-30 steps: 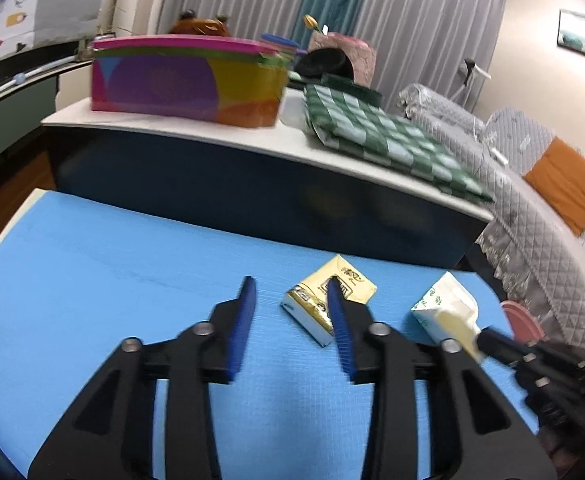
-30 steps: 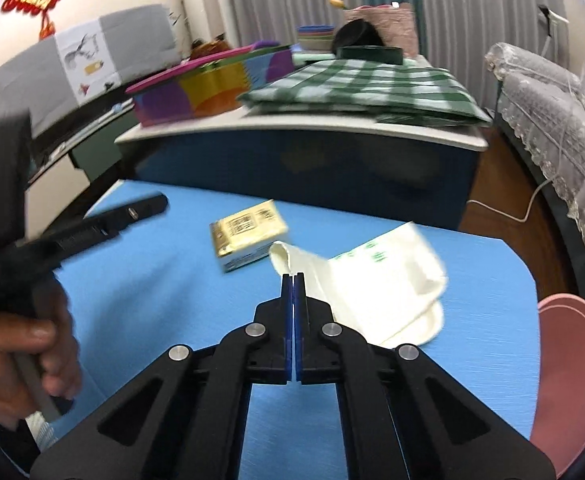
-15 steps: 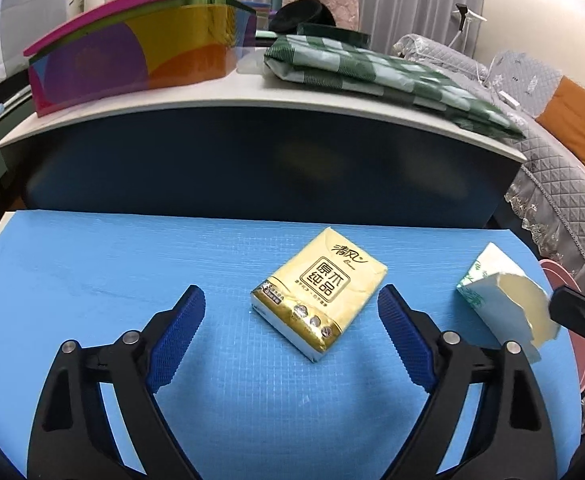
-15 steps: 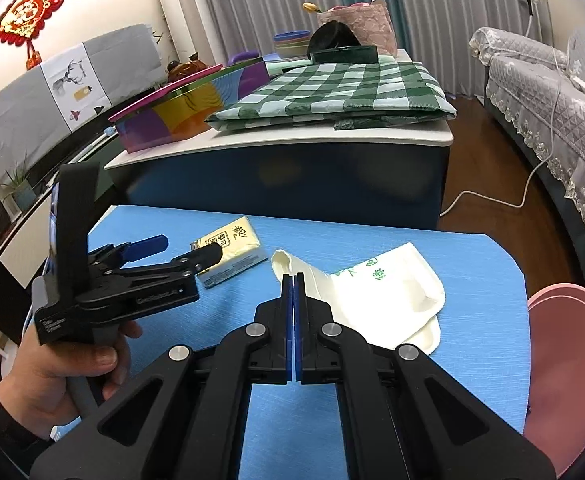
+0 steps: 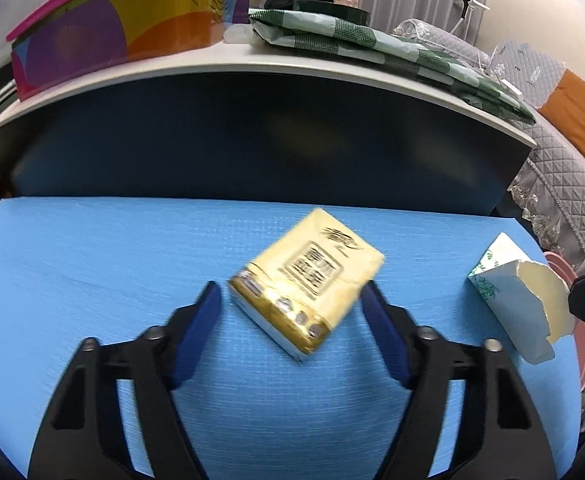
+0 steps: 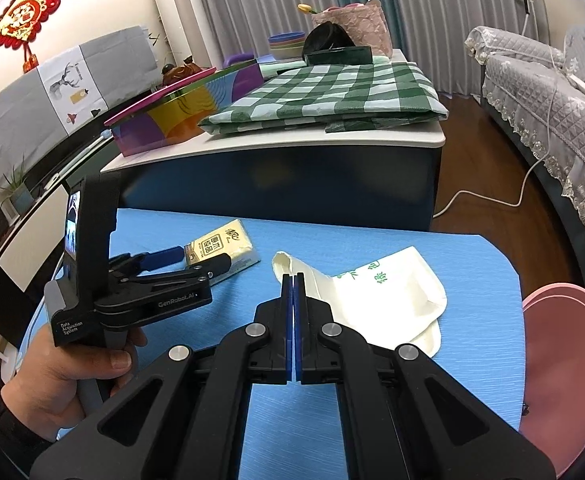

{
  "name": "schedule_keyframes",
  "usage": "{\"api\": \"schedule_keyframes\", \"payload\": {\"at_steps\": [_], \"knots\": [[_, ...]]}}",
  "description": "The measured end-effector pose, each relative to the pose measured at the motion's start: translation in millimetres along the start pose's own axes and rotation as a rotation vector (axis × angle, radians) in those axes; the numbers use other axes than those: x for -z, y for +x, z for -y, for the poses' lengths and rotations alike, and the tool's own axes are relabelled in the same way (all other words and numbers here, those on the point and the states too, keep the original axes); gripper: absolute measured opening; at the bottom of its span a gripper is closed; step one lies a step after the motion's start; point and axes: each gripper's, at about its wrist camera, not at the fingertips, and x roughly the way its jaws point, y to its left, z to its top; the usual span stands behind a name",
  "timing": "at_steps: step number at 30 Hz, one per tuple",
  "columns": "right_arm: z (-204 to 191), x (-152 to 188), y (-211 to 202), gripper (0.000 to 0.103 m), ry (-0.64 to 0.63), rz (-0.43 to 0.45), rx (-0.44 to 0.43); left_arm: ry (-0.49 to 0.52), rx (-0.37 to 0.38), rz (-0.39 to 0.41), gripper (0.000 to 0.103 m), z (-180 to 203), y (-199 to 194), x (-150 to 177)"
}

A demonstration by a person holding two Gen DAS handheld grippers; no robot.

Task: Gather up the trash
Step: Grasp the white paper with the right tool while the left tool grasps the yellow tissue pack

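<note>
A yellow tissue pack point(image 5: 308, 284) lies on the blue table point(image 5: 92, 264). My left gripper point(image 5: 292, 304) is open, its blue pads on either side of the pack's near end, not pressing it. The pack point(image 6: 224, 246) and left gripper point(image 6: 196, 260) also show in the right wrist view. My right gripper point(image 6: 293, 280) is shut on the open edge of a cream paper bag point(image 6: 376, 296) with green print, which lies on the table's right part. The bag's mouth point(image 5: 528, 300) shows at the right of the left wrist view.
A pink bin point(image 6: 564, 364) stands off the table's right edge. Beyond the table's far edge is a dark blue cabinet point(image 5: 252, 140) bearing a colourful box point(image 5: 132, 28) and a green checked cloth point(image 6: 332, 96). A grey sofa point(image 6: 552, 100) is at the right.
My left gripper opened wide, moved forward and right until its pads came around the tissue pack, then narrowed. My right gripper stayed shut on the bag.
</note>
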Motion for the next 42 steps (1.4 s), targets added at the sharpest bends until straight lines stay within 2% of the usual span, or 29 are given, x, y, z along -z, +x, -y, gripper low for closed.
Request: {"api": "schedule_keyframes", "payload": {"at_steps": [10,19,20,21,28,31,32,34,35,36,37,39,42], "knots": [[2.0,-7.2,-21.0,0.0,0.016,0.042,0.005,-0.026,0.022,0.02,0.046,-6.9,-24.5,3.8],[-1.3,-8.5,-55.1,0.0,0.02,0.089,0.015,-0.026,0.031,0.05,0.041,-1.1,-59.7,10.6],[-1.8,-8.2,-59.1,0.0,0.02,0.094,0.017,-0.023,0.032,0.057,0.035,0.1,-66.2,12.1],[-2.0,-7.9,-64.4,0.0,0.02,0.101,0.019,-0.02,0.03,0.058,0.002,3.1,-69.2,11.2],[-1.7,-3.2,-97.6,0.0,0.026,0.14,0.03,-0.038,0.041,0.049,0.0,6.2,-86.8,20.8],[0.3,0.9,-109.8,0.0,0.035,0.153,0.037,-0.058,0.028,0.041,0.005,6.6,-84.1,29.4],[1.0,2.5,-113.8,0.0,0.038,0.157,0.04,-0.065,0.031,0.036,0.01,7.5,-82.5,31.6],[2.6,5.3,-118.4,0.0,0.035,0.159,0.047,-0.064,0.03,0.038,0.028,10.9,-80.8,33.9],[3.5,6.4,-119.1,0.0,0.033,0.158,0.051,-0.06,0.022,0.045,0.042,13.5,-79.6,33.7],[5.6,7.9,-120.1,0.0,0.032,0.157,0.056,-0.055,0.018,0.053,0.047,15.5,-78.6,33.1],[7.6,8.9,-120.1,0.0,0.031,0.154,0.059,-0.051,0.015,0.057,0.048,17.6,-77.3,32.4],[11.9,10.3,-119.1,0.0,0.033,0.15,0.067,-0.05,0.008,0.056,0.06,19.9,-72.0,29.9],[18.2,11.0,-115.1,0.0,0.042,0.144,0.073,-0.058,-0.005,0.056,0.073,21.5,-61.2,25.9]]}}
